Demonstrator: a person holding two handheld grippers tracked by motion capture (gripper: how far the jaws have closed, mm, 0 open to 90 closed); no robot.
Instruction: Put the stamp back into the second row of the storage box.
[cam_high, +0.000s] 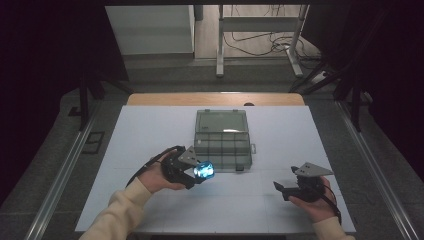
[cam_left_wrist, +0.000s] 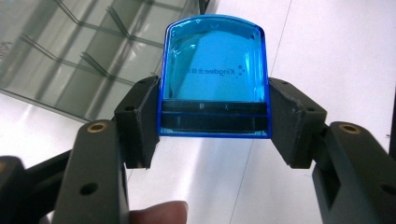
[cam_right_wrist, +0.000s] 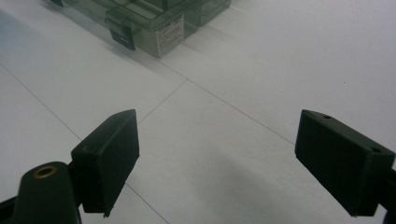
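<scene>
My left gripper (cam_left_wrist: 215, 116) is shut on a small blue translucent box (cam_left_wrist: 215, 79), pinched at its lower end between both jaws; in the high view the blue box (cam_high: 204, 169) glows at the tip of the left gripper (cam_high: 200, 172), just left of the organizer's front. A clear grey compartment organizer box (cam_high: 222, 140) lies open at the table's middle, lid tipped back; its compartments (cam_left_wrist: 79, 56) show at upper left in the left gripper view. My right gripper (cam_right_wrist: 217, 163) stands open over bare white table, and it sits at the front right (cam_high: 280, 189).
The white table top (cam_high: 150, 135) has a wooden strip at its far edge. The organizer's front corner and latch (cam_right_wrist: 122, 36) lie ahead-left of the right gripper. Beyond the table stand a metal frame's legs and cables (cam_high: 260, 40) on the floor.
</scene>
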